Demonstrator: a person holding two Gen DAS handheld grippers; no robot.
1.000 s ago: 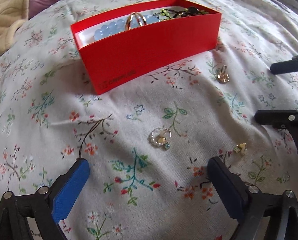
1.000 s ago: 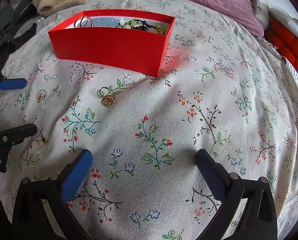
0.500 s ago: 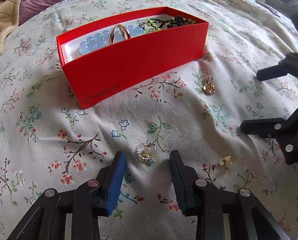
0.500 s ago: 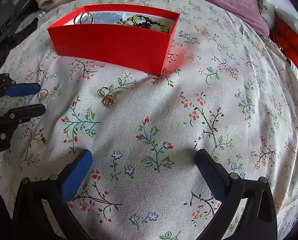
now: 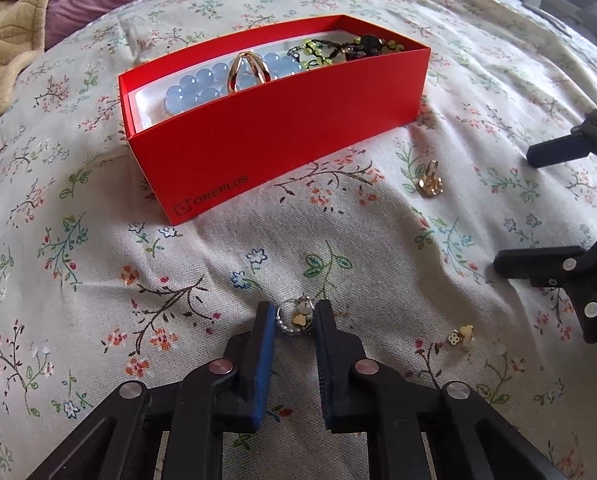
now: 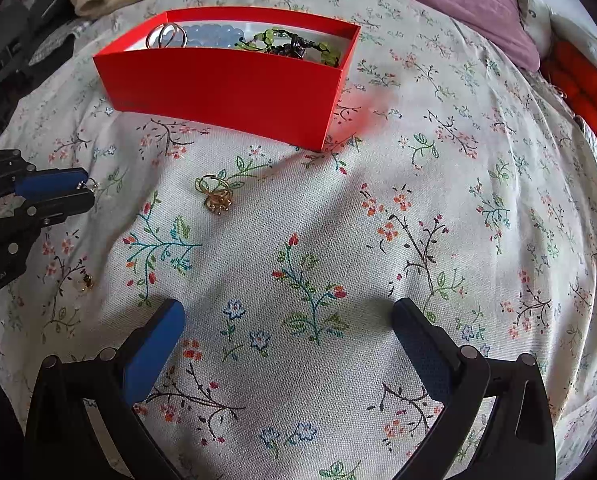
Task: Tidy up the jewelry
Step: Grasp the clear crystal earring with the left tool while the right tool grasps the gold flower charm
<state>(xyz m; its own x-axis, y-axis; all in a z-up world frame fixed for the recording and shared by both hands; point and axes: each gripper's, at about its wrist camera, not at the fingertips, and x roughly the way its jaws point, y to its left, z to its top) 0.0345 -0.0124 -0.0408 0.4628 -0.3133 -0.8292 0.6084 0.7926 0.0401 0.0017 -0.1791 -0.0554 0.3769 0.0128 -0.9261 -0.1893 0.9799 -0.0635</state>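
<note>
Floral bedspread (image 6: 418, 184): red box (image 6: 226, 84), loose rings (image 6: 216, 196).

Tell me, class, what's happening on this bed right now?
A person is tidying jewelry into a red box using two handheld grippers. The left gripper has just been closing around a small beaded ring lying on the floral bedspread; the ring sits between its pads. The right gripper hangs open over bare fabric. A gold ring and a small charm still lie loose; blue beads are already boxed.
</note>
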